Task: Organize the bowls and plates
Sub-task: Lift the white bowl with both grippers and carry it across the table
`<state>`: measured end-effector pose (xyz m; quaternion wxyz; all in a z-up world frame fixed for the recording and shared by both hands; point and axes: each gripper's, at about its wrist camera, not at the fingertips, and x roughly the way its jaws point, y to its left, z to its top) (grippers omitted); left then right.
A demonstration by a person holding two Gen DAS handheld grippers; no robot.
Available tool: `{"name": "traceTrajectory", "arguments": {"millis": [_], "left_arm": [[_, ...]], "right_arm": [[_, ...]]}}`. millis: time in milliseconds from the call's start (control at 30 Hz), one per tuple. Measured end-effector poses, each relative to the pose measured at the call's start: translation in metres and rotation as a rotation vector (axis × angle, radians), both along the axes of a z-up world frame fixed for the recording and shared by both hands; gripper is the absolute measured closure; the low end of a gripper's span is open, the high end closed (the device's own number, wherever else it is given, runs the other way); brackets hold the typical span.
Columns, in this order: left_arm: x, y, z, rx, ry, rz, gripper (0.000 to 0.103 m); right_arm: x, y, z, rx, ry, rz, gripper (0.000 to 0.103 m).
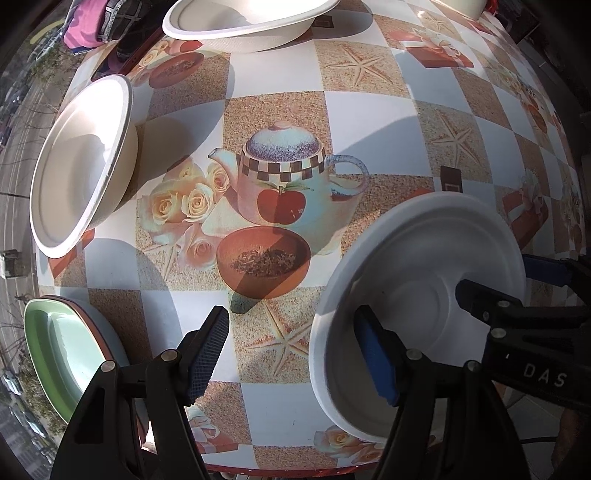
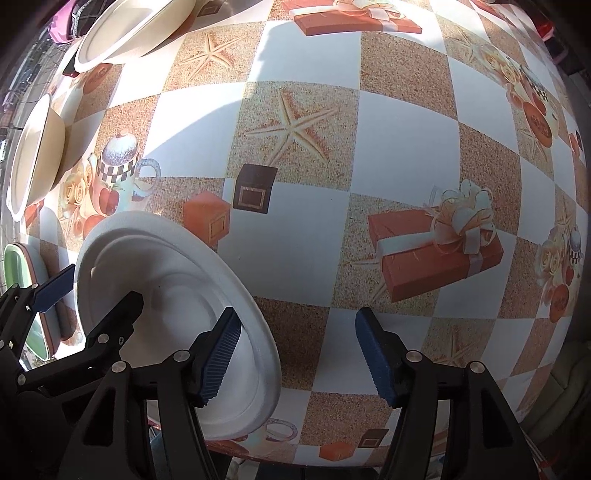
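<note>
- The table [image 2: 303, 236] with the checkered teapot-and-starfish cloth fills both views. There's loads of bare cloth in the middle and off to the right, so plenty of room to shift things around.
- Closest piece is the white paper bowl [image 1: 424, 258], sitting upright near the table's front edge, right between the two grippers. It's round, so no long axis to line up with.
- Two more paper bowls [image 1: 85, 166] wait along the left side and the far edge [image 1: 251, 22], well apart from the near one.
- A green plate [image 1: 55, 350] rests on a reddish one at the front left corner, just beside the left gripper.
- Left gripper [image 1: 295, 354] is spread wide and pinching nothing. Its right finger hangs over the near bowl's inside, the left one over bare cloth, so the rim sits between the jaws.
- Right gripper [image 2: 299, 358] is also spread and empty. Its left finger is over the same bowl's near rim, the other over cloth.
- My guess is either hand could pinch that rim; the left looks better placed for stacking toward the other bowls.
</note>
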<state>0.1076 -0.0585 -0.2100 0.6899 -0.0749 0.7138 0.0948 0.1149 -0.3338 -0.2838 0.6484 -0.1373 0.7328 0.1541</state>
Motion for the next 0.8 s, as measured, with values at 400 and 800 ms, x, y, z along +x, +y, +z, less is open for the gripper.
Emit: {"name": "traceTrajectory", "arguments": {"millis": [400,800], "left_arm": [[0.003,-0.024,0.001,-0.048,0.021,-0.112,0.073],[-0.016,-0.017,0.016,-0.036,0.001,-0.139,0.077]], "right_arm": [[-0.017,0.015,0.01,0.036,0.025,0.05,0.067],[-0.047,0.012,0.016,0.077,0.129,-0.011,0.082]]}}
